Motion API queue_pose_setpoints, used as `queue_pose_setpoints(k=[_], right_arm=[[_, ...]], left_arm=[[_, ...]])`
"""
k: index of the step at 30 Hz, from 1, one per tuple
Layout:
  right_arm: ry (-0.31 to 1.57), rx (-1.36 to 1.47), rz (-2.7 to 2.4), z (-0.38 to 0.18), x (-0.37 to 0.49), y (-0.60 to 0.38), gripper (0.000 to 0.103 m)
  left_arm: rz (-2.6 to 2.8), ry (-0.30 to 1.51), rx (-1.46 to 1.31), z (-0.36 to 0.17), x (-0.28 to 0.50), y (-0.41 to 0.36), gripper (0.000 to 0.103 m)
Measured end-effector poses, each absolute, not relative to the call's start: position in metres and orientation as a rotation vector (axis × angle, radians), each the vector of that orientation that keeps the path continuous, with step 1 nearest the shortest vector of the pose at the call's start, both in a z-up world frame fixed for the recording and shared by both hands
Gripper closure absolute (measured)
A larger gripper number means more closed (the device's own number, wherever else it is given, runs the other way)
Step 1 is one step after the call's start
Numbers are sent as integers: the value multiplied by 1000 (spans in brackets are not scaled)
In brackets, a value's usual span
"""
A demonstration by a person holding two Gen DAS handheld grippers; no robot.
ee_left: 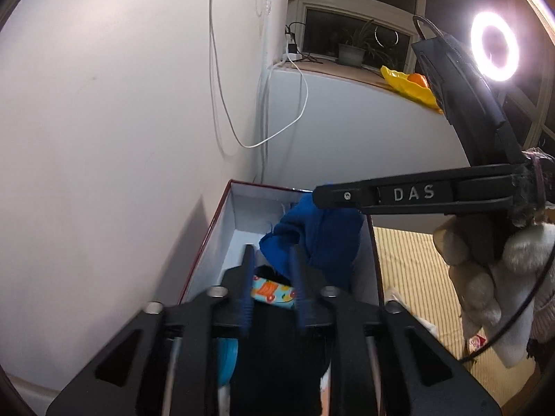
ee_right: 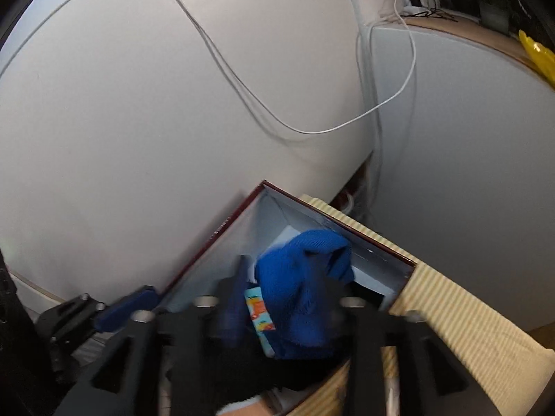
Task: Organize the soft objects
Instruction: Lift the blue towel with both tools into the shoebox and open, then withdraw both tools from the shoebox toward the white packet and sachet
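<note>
The blue cloth (ee_left: 312,232) lay in the box (ee_left: 215,228) just ahead of both grippers' spread, empty jaws, nearer the right gripper (ee_right: 284,277).

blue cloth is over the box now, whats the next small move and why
Probably draw both grippers, left and right, up and back. The blue cloth already sits inside the box on the patterned item, and both sets of jaws look parted, no longer pinching it.

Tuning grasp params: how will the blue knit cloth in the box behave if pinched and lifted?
The blue knit cloth looks floppy: it lies bunched in folds in the box, so it would likely drape. Its ribbed texture probably grips, not slips. It should neither roll nor break.
</note>
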State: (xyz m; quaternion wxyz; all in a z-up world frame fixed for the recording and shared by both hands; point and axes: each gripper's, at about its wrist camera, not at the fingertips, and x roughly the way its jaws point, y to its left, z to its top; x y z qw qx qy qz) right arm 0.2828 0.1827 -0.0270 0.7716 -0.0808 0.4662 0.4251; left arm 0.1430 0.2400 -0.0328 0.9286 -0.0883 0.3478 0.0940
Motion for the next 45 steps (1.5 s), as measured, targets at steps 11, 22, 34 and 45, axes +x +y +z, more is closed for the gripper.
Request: queue_pose_setpoints(k=[11,22,34,45], right_arm=[[952,-158,875,-1,266,117,47],[923,-139,809,-8,233,-9,46],[1002,-131,695,-61,218,-114,46],[1070,-208,659,-121,186,-142,46]], left_arm=[[158,675,-219,-27,112,222,53],[30,658,-228,-23,89,162,53],[-100,808,-224,-68,119,79,44],[12,977,-255,-134,166,63,39]])
